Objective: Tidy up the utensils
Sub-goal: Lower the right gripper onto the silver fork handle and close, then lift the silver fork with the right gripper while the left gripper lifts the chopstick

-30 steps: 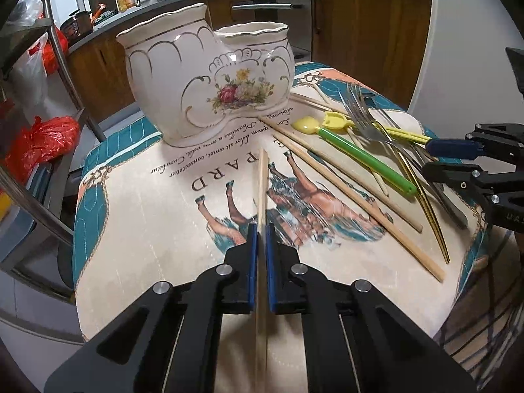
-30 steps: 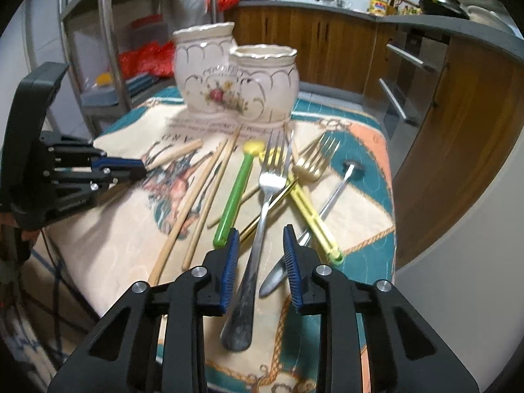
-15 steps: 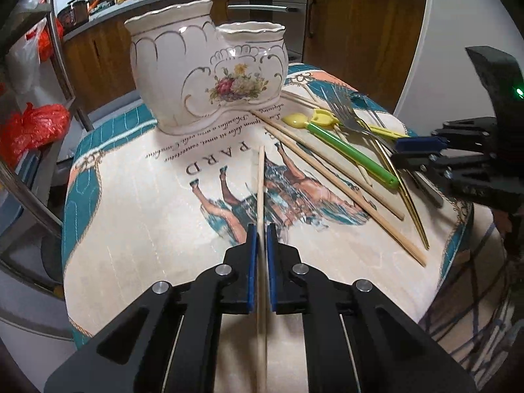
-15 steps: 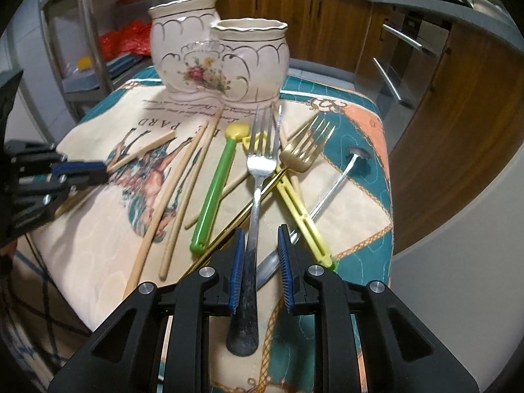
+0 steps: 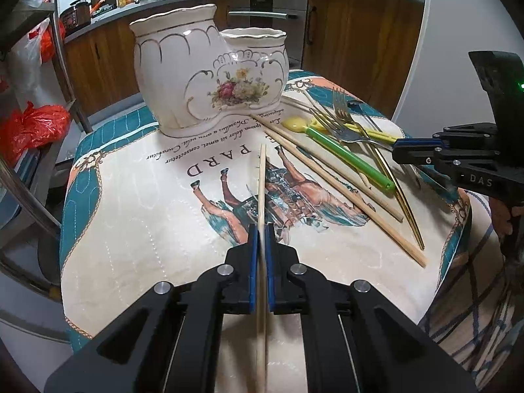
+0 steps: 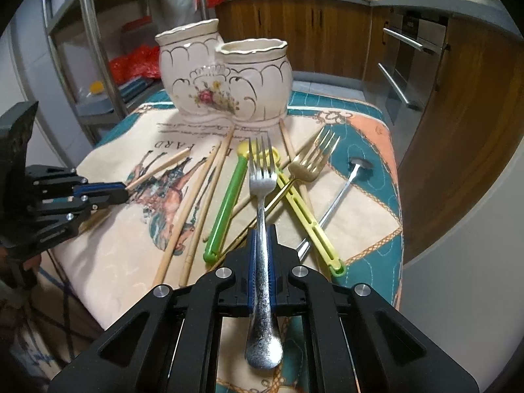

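Note:
My left gripper (image 5: 261,229) is shut on a wooden chopstick (image 5: 261,190) and holds it pointing at the white twin ceramic holder (image 5: 209,75). My right gripper (image 6: 262,231) is shut on a silver fork (image 6: 261,183), tines toward the holder (image 6: 226,75). Other utensils lie on the cloth: two wooden chopsticks (image 6: 186,213), a green-handled spoon (image 6: 226,209), a yellow utensil (image 6: 308,226), a gold fork (image 6: 308,167) and a steel spoon (image 6: 334,203). The left gripper also shows in the right wrist view (image 6: 122,191), the right gripper in the left wrist view (image 5: 398,149).
The printed cloth (image 5: 137,222) covers a small table with its edges close on all sides. A metal rack (image 6: 95,42) with red bags stands to the left. Wooden kitchen cabinets (image 6: 327,29) and an oven are behind.
My right gripper has closed on the silver fork's handle. My left gripper keeps the chopstick and has shifted a little; the holder now sits more centred ahead.

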`<state>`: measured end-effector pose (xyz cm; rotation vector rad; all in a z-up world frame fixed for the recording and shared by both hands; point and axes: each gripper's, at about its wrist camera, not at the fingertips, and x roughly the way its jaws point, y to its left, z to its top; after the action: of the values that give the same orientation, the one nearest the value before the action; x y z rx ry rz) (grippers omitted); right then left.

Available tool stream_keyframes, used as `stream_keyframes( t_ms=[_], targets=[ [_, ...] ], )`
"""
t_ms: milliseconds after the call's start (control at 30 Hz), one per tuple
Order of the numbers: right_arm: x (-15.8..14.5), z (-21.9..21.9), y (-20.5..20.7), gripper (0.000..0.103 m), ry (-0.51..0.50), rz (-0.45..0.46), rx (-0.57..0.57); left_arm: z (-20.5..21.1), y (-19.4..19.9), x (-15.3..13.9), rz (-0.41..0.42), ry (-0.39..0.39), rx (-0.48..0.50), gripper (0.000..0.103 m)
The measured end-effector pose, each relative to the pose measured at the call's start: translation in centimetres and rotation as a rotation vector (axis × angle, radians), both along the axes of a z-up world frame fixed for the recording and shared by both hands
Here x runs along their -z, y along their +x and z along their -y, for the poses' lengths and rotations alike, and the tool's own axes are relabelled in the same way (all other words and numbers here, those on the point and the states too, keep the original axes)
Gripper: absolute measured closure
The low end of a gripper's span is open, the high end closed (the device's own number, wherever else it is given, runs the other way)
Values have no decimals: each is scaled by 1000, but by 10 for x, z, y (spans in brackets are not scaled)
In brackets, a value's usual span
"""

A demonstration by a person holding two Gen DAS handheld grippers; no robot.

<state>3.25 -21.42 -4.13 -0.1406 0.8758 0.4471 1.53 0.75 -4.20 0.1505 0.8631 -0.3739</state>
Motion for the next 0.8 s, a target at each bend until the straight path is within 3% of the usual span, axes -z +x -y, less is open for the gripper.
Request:
stream_keyframes(
  t_ms=[267, 533, 733, 800],
  targets=[
    [3, -5, -1, 96, -108, -58, -10, -1, -1, -2, 3, 0, 4, 99],
    [1, -11, 10, 89, -161, -36, -1, -2, -1, -2, 3, -1, 0, 99],
    [6, -23, 20, 89, -211, -39, -34, -1, 1, -1, 2, -3, 0, 99],
    [8, -24, 22, 96, -200, -41, -49, 0, 1, 0, 0, -3, 2, 99]
  ],
)
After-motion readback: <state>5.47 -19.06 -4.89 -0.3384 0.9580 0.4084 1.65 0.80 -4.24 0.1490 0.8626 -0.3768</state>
